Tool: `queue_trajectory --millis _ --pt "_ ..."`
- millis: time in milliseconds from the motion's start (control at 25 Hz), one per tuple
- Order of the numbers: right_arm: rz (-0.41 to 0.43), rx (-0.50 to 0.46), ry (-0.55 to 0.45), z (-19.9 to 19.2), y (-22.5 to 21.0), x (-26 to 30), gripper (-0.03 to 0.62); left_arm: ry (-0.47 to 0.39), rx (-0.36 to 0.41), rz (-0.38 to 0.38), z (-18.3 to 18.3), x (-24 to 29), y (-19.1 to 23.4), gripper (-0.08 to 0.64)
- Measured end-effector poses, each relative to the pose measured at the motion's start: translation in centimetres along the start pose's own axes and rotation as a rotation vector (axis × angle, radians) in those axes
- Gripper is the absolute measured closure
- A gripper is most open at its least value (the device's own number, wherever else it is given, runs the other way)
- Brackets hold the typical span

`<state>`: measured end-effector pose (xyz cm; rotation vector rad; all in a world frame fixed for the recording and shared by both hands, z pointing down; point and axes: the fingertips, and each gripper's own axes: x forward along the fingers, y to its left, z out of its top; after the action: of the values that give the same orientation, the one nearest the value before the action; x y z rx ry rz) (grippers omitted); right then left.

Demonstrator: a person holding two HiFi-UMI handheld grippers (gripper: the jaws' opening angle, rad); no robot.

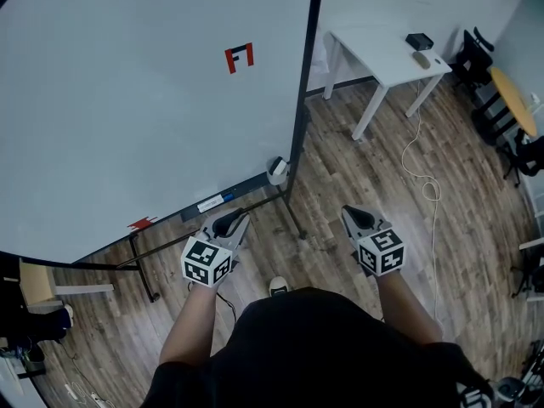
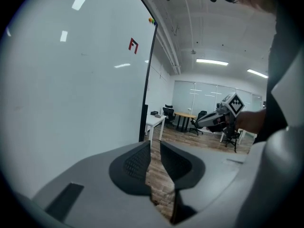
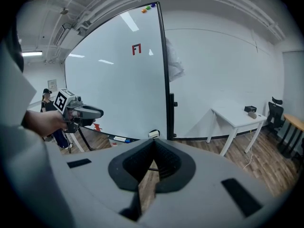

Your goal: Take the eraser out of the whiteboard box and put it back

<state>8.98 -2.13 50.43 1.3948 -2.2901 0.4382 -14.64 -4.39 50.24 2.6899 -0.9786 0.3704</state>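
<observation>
The whiteboard point(image 1: 127, 100) stands at the left, with a tray point(image 1: 242, 188) along its lower edge. At the tray's right end sits a small white box point(image 1: 278, 170) holding something dark; I cannot make out the eraser. In the right gripper view the box point(image 3: 153, 134) lies just beyond the jaws. My left gripper point(image 1: 231, 222) hangs close in front of the tray, shut and empty. My right gripper point(image 1: 357, 218) is over the floor to the right of the board's frame, its jaws meeting with nothing between them. Each gripper shows in the other's view: the right gripper point(image 2: 202, 121) and the left gripper point(image 3: 97, 113).
A white and blue marker point(image 1: 210, 202) and a red item point(image 1: 142, 223) lie on the tray. The board's black stand legs point(image 1: 144, 270) spread over the wooden floor. A white table point(image 1: 387, 58) with a black object stands at the back right, and a white cable point(image 1: 422, 177) trails across the floor.
</observation>
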Motion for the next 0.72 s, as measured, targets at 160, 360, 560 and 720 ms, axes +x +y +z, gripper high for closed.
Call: queue_trajectory --millis 160,360,560,720 --pt "-0.005 0.01 -0.001 0.2 0.2 0.9 0.598 0.006 0.002 -0.017 -0.3 0.5 0.8 0.486" --pt "-0.014 0.019 0.002 0.2 0.6 1.7 0.598 0.008 0.01 -0.039 -0.4 0.6 1.3 0.485" --pt "-0.018 0.023 -0.009 0.6 1.0 2.3 0.598 0.011 0.013 -0.036 -0.4 0.3 2.5 0.485" --pt "-0.011 0.04 -0.004 0.1 1.1 2.1 0.598 0.011 0.009 -0.034 -0.5 0.2 2.5 0.486"
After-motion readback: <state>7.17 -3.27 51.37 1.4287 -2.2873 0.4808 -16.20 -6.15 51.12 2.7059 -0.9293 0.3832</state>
